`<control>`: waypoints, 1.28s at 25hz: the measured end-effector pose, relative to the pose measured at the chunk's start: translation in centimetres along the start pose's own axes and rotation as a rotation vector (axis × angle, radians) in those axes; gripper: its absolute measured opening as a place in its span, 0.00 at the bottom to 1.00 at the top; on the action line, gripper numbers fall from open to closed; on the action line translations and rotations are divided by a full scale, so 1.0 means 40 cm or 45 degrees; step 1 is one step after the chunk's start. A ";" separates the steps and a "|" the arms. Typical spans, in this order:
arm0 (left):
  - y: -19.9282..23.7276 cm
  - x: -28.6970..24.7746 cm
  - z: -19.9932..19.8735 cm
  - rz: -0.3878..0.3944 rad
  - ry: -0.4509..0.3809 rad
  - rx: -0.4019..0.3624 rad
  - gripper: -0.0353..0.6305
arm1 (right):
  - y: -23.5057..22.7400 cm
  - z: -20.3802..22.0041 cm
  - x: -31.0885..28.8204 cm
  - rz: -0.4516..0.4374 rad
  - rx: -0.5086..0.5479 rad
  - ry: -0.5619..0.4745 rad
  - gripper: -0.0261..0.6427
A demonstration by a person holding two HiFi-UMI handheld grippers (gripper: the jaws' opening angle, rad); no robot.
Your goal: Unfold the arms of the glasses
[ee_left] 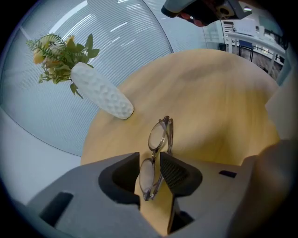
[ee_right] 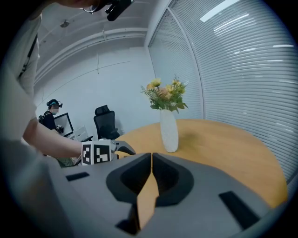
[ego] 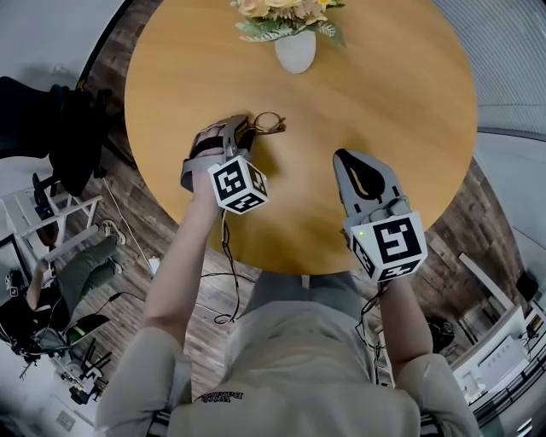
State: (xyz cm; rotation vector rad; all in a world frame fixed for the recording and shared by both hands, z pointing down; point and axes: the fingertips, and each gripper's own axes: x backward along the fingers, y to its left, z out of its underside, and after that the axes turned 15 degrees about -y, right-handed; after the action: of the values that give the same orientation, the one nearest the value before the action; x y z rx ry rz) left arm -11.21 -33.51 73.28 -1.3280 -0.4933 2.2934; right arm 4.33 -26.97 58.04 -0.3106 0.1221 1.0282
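While the glasses (ee_left: 157, 153) lay folded on the round wooden tabletop (ego: 384, 102), my left gripper (ee_left: 150, 160) sat right over their near end. Its fingers (ee_left: 179, 172) stood apart w/ the near lens btwn them. I couldn't see either pad clearly pressing on the frame, so I read it as straddling, not yet a grip. The long axis of the glasses ran straight out from those fingers, more or less along the way the left gripper pointed. The far lens stuck out past the fingertips toward the vase (ee_left: 102, 90). One folded arm showed tucked along the lenses on the right-hand side in the left gripper view.

My right gripper (ego: 343, 158) was well apart from the glasses, off to the right and nearer my edge of the tabletop. Its fingers were closed on nothing, tips together. So the left was far the nearer. My guess: the right would have to come across to reach an arm, approaching from the side where the arms fold.

Count: 1 pair of glasses, 2 lenses, 2 grippers, 1 white vase w/ 1 bunch of flowers (ego: 286, 13), 1 tabletop.
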 end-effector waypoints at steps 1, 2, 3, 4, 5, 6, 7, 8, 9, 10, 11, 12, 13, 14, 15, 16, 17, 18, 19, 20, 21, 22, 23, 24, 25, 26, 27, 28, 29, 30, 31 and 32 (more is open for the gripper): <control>-0.005 -0.006 0.000 0.010 0.002 -0.004 0.27 | -0.002 0.002 0.000 0.002 -0.001 0.000 0.08; -0.009 -0.011 -0.001 0.017 0.001 -0.008 0.25 | -0.004 0.005 0.001 0.003 -0.001 0.002 0.08; -0.012 -0.015 -0.003 0.020 -0.002 -0.018 0.22 | -0.005 0.007 0.001 0.003 0.000 0.005 0.08; -0.014 -0.018 -0.005 0.019 -0.003 -0.033 0.20 | -0.006 0.008 0.002 0.003 0.000 0.007 0.08; -0.015 -0.021 -0.006 0.013 0.000 -0.053 0.18 | -0.008 0.010 0.004 0.004 0.000 0.008 0.08; -0.015 -0.022 -0.006 0.003 0.007 -0.077 0.17 | -0.010 0.011 0.006 0.005 0.000 0.010 0.08; -0.013 -0.023 -0.007 -0.010 0.017 -0.104 0.15 | -0.012 0.012 0.008 0.006 0.000 0.012 0.08; -0.010 -0.023 -0.008 -0.024 0.023 -0.125 0.14 | -0.014 0.013 0.010 0.007 0.001 0.013 0.08; -0.007 -0.021 -0.011 -0.037 0.023 -0.131 0.13 | -0.016 0.014 0.012 0.007 0.004 0.014 0.08; -0.002 -0.018 -0.017 -0.047 0.016 -0.120 0.12 | -0.019 0.014 0.015 0.009 0.008 0.015 0.08; 0.002 -0.015 -0.023 -0.056 0.004 -0.096 0.12 | -0.024 0.014 0.018 0.014 0.013 0.017 0.08; 0.008 -0.010 -0.030 -0.065 -0.007 -0.070 0.12 | -0.031 0.015 0.022 0.022 0.020 0.020 0.08; 0.015 -0.003 -0.037 -0.075 -0.017 -0.048 0.12 | -0.040 0.016 0.027 0.035 0.027 0.024 0.08; 0.023 0.006 -0.046 -0.087 -0.028 -0.027 0.12 | -0.048 0.014 0.032 0.049 0.032 0.025 0.08; 0.032 0.018 -0.057 -0.100 -0.043 0.000 0.12 | -0.055 0.009 0.038 0.062 0.035 0.023 0.08; 0.042 0.032 -0.071 -0.115 -0.062 0.037 0.12 | -0.059 0.001 0.044 0.070 0.038 0.017 0.08; 0.052 0.049 -0.087 -0.130 -0.086 0.079 0.12 | -0.061 -0.011 0.050 0.074 0.044 0.008 0.08; 0.061 0.067 -0.103 -0.146 -0.114 0.123 0.12 | -0.060 -0.026 0.056 0.076 0.053 -0.003 0.08; 0.072 0.086 -0.119 -0.162 -0.142 0.167 0.12 | -0.056 -0.045 0.062 0.075 0.063 -0.017 0.08; 0.086 0.108 -0.135 -0.182 -0.168 0.208 0.12 | -0.052 -0.066 0.067 0.072 0.071 -0.036 0.08; 0.104 0.129 -0.153 -0.205 -0.195 0.242 0.12 | -0.048 -0.090 0.070 0.070 0.080 -0.059 0.08; 0.126 0.152 -0.172 -0.233 -0.221 0.263 0.12 | -0.044 -0.115 0.073 0.067 0.089 -0.083 0.08; 0.148 0.174 -0.191 -0.259 -0.244 0.267 0.12 | -0.040 -0.139 0.076 0.064 0.098 -0.105 0.08; 0.166 0.197 -0.209 -0.281 -0.263 0.264 0.12 | -0.036 -0.163 0.081 0.062 0.108 -0.125 0.08; 0.182 0.220 -0.226 -0.297 -0.282 0.263 0.12 | -0.030 -0.187 0.088 0.060 0.118 -0.144 0.08; 0.194 0.243 -0.242 -0.308 -0.303 0.273 0.12 | -0.023 -0.212 0.097 0.058 0.128 -0.163 0.08; 0.206 0.267 -0.256 -0.319 -0.326 0.291 0.12 | -0.015 -0.237 0.106 0.058 0.140 -0.183 0.08; 0.217 0.291 -0.269 -0.332 -0.350 0.317 0.12 | -0.007 -0.263 0.117 0.057 0.151 -0.204 0.08; 0.228 0.316 -0.280 -0.346 -0.373 0.346 0.12 | 0.001 -0.290 0.127 0.055 0.162 -0.227 0.08; 0.239 0.339 -0.291 -0.362 -0.395 0.378 0.12 | 0.009 -0.317 0.138 0.052 0.172 -0.250 0.08; 0.249 0.362 -0.301 -0.378 -0.417 0.411 0.12 | 0.017 -0.343 0.149 0.048 0.183 -0.272 0.08; 0.257 0.385 -0.312 -0.393 -0.441 0.446 0.12 | 0.025 -0.368 0.160 0.045 0.193 -0.293 0.08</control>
State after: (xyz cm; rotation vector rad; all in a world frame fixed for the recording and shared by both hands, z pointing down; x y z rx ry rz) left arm -9.07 -32.80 51.09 -0.6441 -0.3521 2.2209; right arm 7.42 -25.79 42.29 -0.0517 -0.0024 1.0760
